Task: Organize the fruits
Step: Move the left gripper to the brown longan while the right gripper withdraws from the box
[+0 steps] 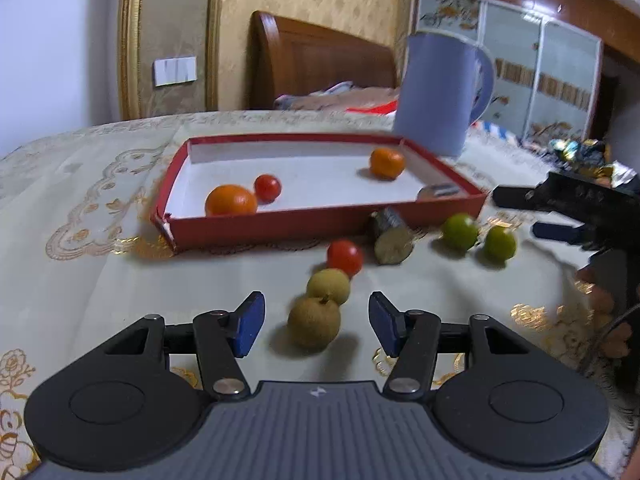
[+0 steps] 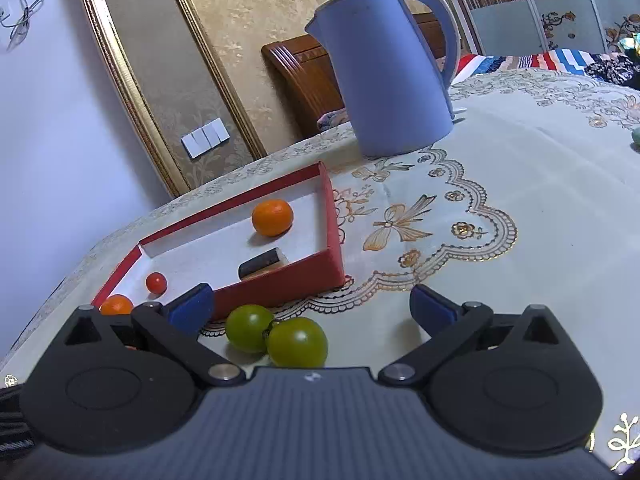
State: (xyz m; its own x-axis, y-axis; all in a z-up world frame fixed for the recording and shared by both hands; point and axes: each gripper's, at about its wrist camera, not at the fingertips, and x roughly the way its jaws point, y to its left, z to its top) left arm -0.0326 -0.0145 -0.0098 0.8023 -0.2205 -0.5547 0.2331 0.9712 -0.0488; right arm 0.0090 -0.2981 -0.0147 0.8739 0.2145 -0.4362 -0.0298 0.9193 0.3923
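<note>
Clearly the fruit splits two ways: some already sits in the red tray point(image 1: 320, 222), the rest lies loose on the tablecloth point(image 1: 100, 264) in front of it, so the tray reads as the collection spot. Inside it: a large orange point(image 1: 231, 200), a small red tomato point(image 1: 267, 187), a second orange point(image 1: 386, 163) and a dark cut piece point(image 2: 262, 263) near the right wall.

Left gripper point(image 1: 316, 322) has its jaws parted with nothing clamped; a brownish pear-like fruit point(image 1: 314, 322) lies in the gap between the blue pads point(image 1: 250, 322), touching neither, likely lined up for a pick. Just ahead sit a yellow-green fruit point(image 1: 329, 286), a red tomato point(image 1: 345, 257) and a cut cucumber-like stub point(image 1: 391, 242).

Right gripper point(image 2: 310, 310) is also released and empty, pointed over two green tomatoes point(image 2: 276, 334) that touch each other just below and between its fingers, close to the tray's front wall. Probably each hand takes its nearest loose fruit.

A blue kettle point(image 2: 390, 80) stands beyond the tray, apart from the fruit.
</note>
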